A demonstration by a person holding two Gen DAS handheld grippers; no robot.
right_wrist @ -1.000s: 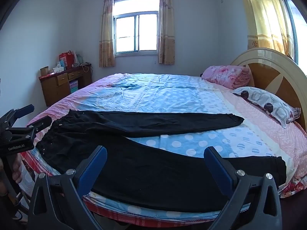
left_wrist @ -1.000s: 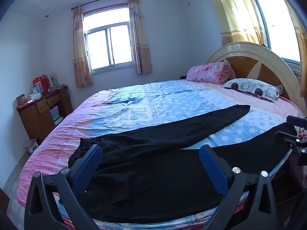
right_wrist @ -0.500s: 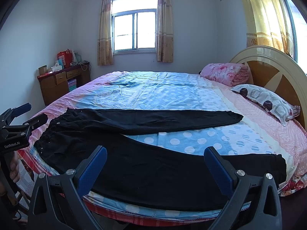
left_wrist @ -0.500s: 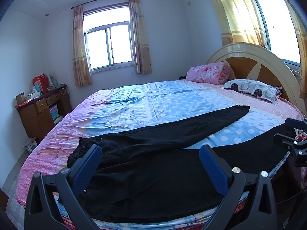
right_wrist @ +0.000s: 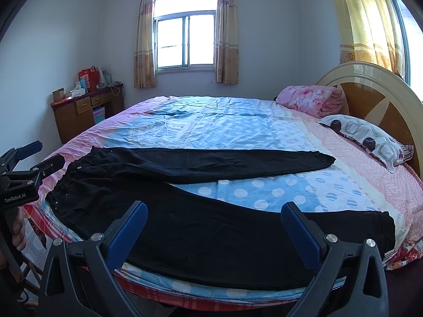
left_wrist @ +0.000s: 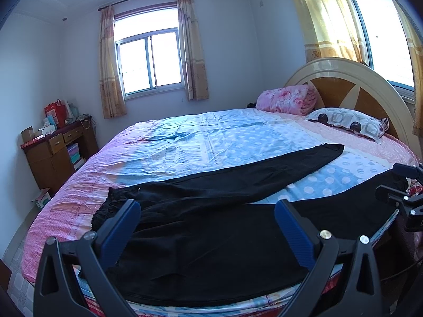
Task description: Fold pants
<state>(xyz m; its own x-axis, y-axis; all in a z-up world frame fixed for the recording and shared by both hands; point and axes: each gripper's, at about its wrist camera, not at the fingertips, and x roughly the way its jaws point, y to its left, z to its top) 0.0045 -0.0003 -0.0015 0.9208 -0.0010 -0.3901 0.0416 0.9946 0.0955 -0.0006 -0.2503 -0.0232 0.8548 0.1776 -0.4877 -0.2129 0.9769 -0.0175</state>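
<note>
Where pants [left_wrist: 211, 237] meet bed [left_wrist: 185, 142] edge | hem hidden

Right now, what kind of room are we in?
Most likely a bedroom in a home: a big bed with a curved headboard, a pillow, and black pants spread out on the sheet.

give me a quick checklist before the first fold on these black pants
1. Left gripper open, holding nothing: ok.
2. Right gripper open, holding nothing: ok.
3. Pants lie flat on the bed, legs spread apart: ok.
4. Waistband sits near the left gripper: ok.
5. Near leg's hem visible at the bed's edge: ok.
6. Nothing lying on the pants: ok.
7. Snags underneath the fabric: cannot tell.
</note>
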